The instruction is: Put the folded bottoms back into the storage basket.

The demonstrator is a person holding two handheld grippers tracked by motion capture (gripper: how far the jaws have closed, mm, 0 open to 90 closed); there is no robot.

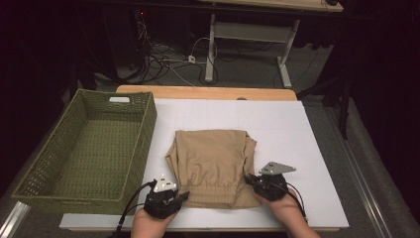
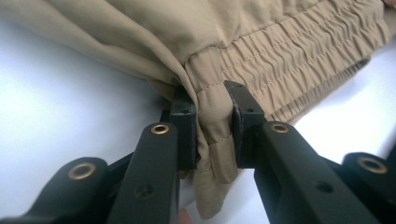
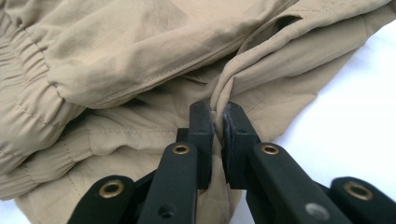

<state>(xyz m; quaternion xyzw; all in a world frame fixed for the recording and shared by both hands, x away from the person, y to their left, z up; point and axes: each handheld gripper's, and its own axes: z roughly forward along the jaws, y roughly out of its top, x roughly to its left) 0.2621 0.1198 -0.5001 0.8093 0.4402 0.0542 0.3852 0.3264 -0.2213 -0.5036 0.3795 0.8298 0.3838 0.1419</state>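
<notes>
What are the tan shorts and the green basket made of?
The tan shorts look like thin woven cloth with a matte finish: they wrinkle softly, show stitched seams and have a gathered stretchy waistband. Whether it's cotton or nylon can't be told. The green basket looks woven from cord or grass-like strands, dyed green and dull; its walls show a regular braided pattern.

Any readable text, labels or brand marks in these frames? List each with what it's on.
None readable.
Green wicker basket: the pale patch at its far end looks like a handle opening or tag, with no lettering to make out.
Folded tan shorts: no label or print visible in the high view or either gripper view.
</notes>
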